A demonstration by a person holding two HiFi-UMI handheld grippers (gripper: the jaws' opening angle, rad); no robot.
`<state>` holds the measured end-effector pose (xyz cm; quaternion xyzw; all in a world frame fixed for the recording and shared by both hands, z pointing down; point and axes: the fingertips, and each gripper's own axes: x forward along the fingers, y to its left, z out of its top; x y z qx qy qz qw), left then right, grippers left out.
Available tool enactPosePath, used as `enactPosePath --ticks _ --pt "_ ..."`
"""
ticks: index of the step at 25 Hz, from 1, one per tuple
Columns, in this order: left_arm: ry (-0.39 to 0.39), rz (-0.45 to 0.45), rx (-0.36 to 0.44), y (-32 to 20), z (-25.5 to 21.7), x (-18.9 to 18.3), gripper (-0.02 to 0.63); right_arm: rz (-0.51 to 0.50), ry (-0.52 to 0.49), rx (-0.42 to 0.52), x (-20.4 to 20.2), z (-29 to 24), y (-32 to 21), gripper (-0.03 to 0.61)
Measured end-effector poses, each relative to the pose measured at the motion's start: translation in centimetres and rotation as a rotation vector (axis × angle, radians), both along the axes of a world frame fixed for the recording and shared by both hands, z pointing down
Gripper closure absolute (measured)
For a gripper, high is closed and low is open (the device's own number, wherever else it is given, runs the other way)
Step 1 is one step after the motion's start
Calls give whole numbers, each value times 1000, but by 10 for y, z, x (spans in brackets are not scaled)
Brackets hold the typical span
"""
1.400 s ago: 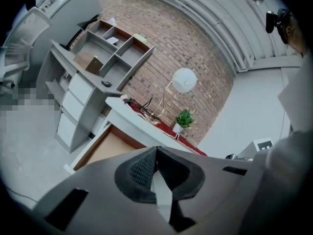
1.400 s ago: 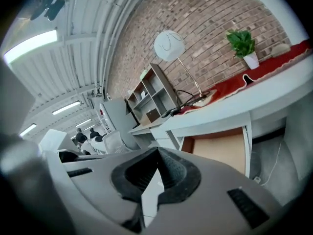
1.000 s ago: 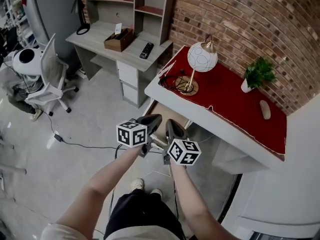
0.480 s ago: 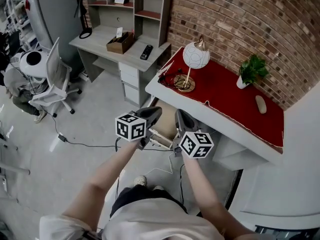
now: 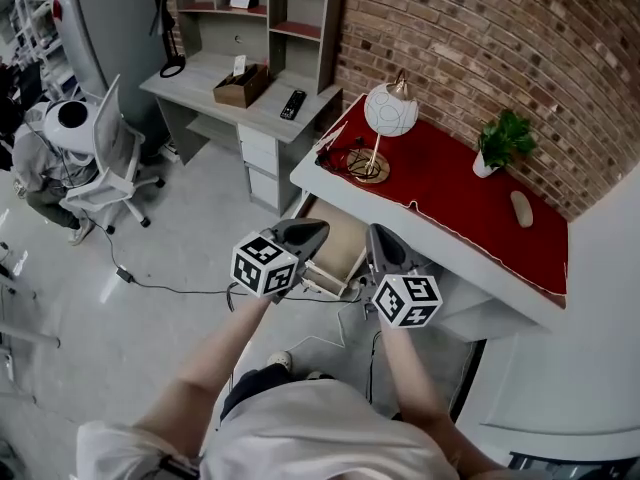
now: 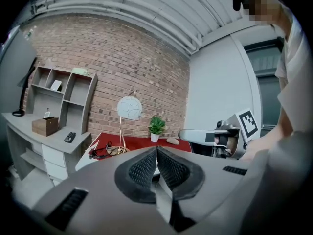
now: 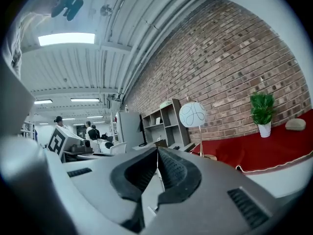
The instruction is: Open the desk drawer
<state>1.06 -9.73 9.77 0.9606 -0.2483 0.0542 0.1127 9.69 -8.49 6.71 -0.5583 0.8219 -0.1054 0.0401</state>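
The white desk point(image 5: 470, 273) with a red cloth point(image 5: 450, 198) runs along the brick wall. Under its left end a drawer point(image 5: 338, 240) stands pulled out, showing its tan inside. My left gripper point(image 5: 320, 229) hovers over the drawer's left part, shut and empty. My right gripper point(image 5: 375, 232) is beside it over the drawer's right side, near the desk's front edge, also shut with nothing held. In the left gripper view the pads of the left gripper point(image 6: 157, 149) meet, and the right gripper view shows the same for the right gripper point(image 7: 157, 150). Both point about level, toward the wall.
On the red cloth stand a globe lamp point(image 5: 391, 111), a potted plant point(image 5: 503, 140) and a pale mouse point(image 5: 521, 208). A second desk point(image 5: 235, 103) with shelves, a box and a remote is at the back left. An office chair point(image 5: 105, 163) and a floor cable point(image 5: 160, 286) are at left.
Both grippers have risen and drawn apart, the right one shifting rightward toward the desk's edge. Both stayed shut. The drawer has not moved.
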Motion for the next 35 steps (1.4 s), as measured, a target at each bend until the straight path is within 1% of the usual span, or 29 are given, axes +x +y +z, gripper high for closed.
enactPosePath --ticks 2,4,7,11,14,19,23,27,35 --pt "-20 5 28 3 0 2 601 9 21 5 3 2 4 561" --pt "-19 6 45 5 -2 2 601 11 57 14 3 3 8 561" --pt "0 -16 37 7 -1 -3 601 9 96 28 2 3 15 561" --pt "-12 -45 25 10 9 -9 601 32 131 40 9 9 22 561" --pt "-22 -57 26 13 13 -12 601 55 103 20 16 16 26 561" --pt "6 -65 -8 20 17 -14 601 92 64 -20 27 24 33 561" --pt "12 -58 -18 23 18 -12 601 105 44 -19 29 23 37 563" --pt "15 -54 -26 27 19 -14 601 107 57 -20 25 23 41 561" --pt "20 -65 -49 34 25 -24 601 111 43 -26 20 23 47 561"
